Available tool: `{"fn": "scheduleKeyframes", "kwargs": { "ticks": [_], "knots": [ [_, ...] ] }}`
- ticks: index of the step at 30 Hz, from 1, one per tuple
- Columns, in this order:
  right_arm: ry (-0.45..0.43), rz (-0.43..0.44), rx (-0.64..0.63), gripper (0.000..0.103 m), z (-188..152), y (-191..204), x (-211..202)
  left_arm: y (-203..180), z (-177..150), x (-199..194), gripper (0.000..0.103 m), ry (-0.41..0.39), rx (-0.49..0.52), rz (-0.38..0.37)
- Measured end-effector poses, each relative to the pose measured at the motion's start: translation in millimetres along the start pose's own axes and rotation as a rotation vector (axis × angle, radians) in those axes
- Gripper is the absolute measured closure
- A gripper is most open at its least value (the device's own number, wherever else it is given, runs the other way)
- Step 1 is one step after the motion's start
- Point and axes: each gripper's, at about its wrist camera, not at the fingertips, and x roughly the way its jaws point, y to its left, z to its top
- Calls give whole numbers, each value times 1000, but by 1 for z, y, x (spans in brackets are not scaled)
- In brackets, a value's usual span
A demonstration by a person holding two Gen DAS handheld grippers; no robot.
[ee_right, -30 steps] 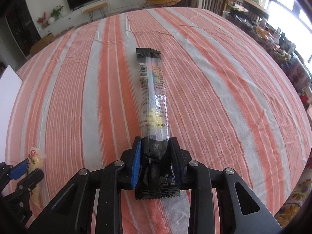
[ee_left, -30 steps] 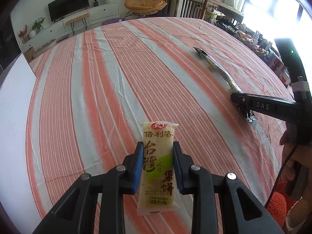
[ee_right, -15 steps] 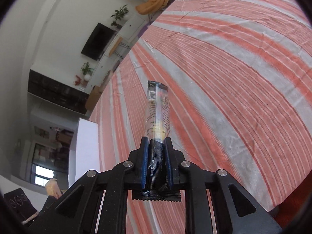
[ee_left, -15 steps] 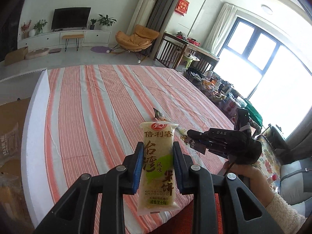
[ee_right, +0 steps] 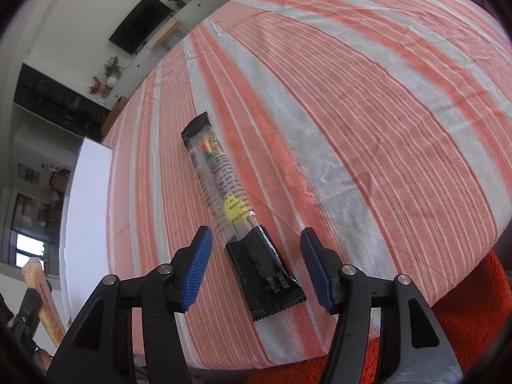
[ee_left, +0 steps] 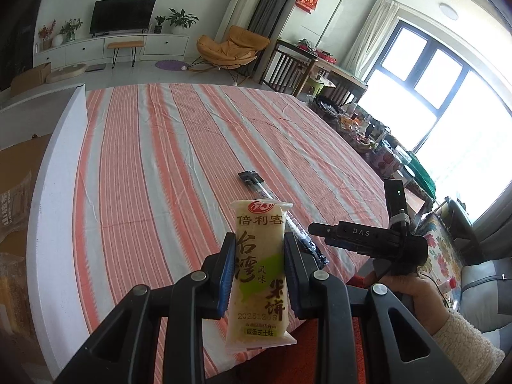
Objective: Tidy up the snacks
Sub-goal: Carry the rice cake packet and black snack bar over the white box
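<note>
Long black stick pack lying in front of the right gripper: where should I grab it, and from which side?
Take the long stick pack by its flat black near end, coming from above. It lies flat on the striped cloth, angled between the right gripper's just-opened jaws, so roll the wrist until the pads close squarely across its narrow width.

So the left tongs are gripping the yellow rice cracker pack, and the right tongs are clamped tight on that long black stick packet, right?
Not quite. In the right wrist view the right tongs have just been opening; the long black stick packet lies loose between them on the striped cloth. The left tongs do grip the rice cracker pack.
</note>
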Motion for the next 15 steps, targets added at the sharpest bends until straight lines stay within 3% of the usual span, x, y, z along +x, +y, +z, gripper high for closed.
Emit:
{"fn": "scheduleKeyframes", "kwargs": {
  "ticks": [10, 15],
  "knots": [
    [-76, -147, -196, 35, 35, 15, -40, 13, 9, -13, 75, -39, -22, 21],
    [58, -217, -381, 34, 35, 54, -12, 16, 5, -9, 75, -32, -20, 36]
  ]
}}
